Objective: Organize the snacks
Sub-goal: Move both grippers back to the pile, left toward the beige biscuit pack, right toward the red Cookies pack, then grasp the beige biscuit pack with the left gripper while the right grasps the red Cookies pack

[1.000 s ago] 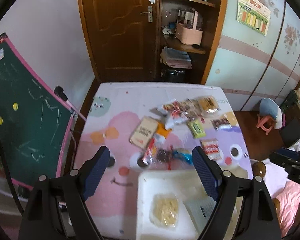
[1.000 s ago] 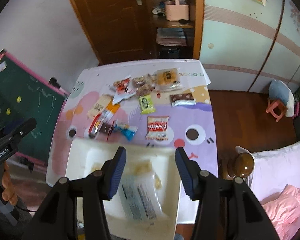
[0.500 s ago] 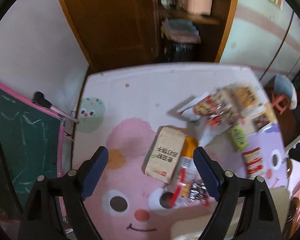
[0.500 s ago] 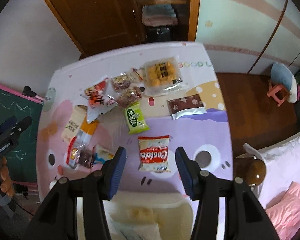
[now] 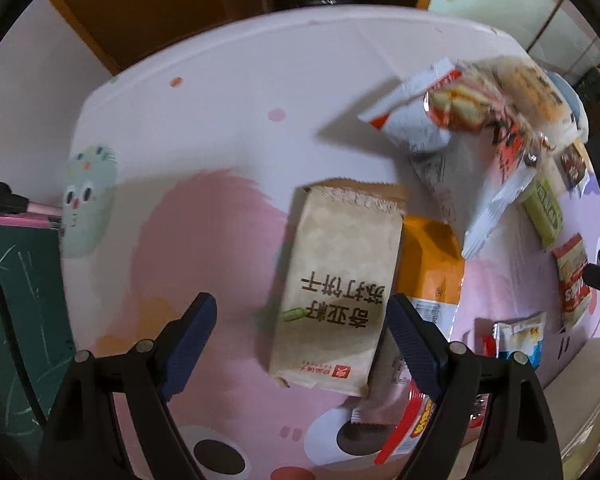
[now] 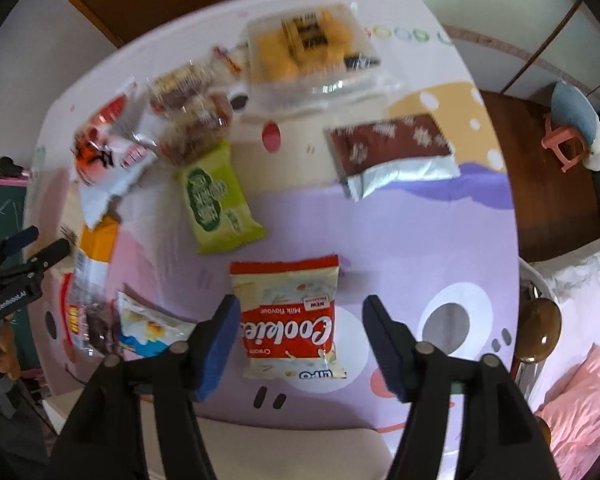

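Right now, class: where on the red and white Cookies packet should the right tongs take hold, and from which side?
Across its long side edges near the middle, coming from straight above. The Cookies packet lies flat on the table mat, lengthwise between the fingers of the open right tongs, its left edge beside the left pad; nothing crowds its right edge.

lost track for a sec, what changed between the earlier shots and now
Both grippers dropped from over the white tray toward the table: left gripper now over the beige cracker packet, right gripper, jaws just opening, around the red-and-white cookie bag. Neither is gripped; snacks stayed put.
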Available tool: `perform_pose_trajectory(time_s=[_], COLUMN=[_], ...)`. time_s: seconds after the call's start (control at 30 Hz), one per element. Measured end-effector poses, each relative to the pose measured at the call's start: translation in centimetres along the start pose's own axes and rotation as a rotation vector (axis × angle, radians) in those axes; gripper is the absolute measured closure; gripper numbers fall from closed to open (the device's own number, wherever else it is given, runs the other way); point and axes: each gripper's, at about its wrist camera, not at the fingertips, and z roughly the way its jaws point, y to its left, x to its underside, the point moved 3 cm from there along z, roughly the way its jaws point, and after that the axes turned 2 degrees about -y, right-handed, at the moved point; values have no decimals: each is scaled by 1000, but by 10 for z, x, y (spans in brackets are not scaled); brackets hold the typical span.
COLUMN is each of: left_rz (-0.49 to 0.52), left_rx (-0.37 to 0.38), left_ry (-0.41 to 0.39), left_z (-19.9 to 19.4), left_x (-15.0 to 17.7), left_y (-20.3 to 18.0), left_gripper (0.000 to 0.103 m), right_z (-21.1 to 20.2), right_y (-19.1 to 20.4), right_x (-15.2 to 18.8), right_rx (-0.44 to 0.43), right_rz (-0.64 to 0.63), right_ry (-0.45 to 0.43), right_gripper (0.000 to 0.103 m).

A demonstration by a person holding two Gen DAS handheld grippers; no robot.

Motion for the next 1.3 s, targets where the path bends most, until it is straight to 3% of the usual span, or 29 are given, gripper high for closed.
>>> perform_pose_trajectory(time_s=[0.53, 0.63, 0.7, 0.8, 1.0, 1.3], left_rz=[-22, -2, 21, 30, -1, -72], left_rx=[49, 54, 59, 40, 10, -16], left_ry=[48, 39, 26, 29, 25, -62], left_z=[43, 42, 36, 37, 31, -12], left_x=[-4, -1, 5, 6, 11, 22], left_y=[4, 0, -4, -8, -5, 17], left_gripper=[15, 26, 50, 50, 51, 51], right_z=[40, 41, 38, 37, 27, -13], right_y=[22, 28, 33, 38, 39, 39], right_x=[13, 12, 12, 10, 8, 17], right_rx=[92, 92, 91, 97, 57, 7], right_rz=[-64, -74, -81, -91, -84, -60], right_ry=[87, 83, 72, 68, 46, -41], right_gripper=[30, 35, 49, 57, 57, 57])
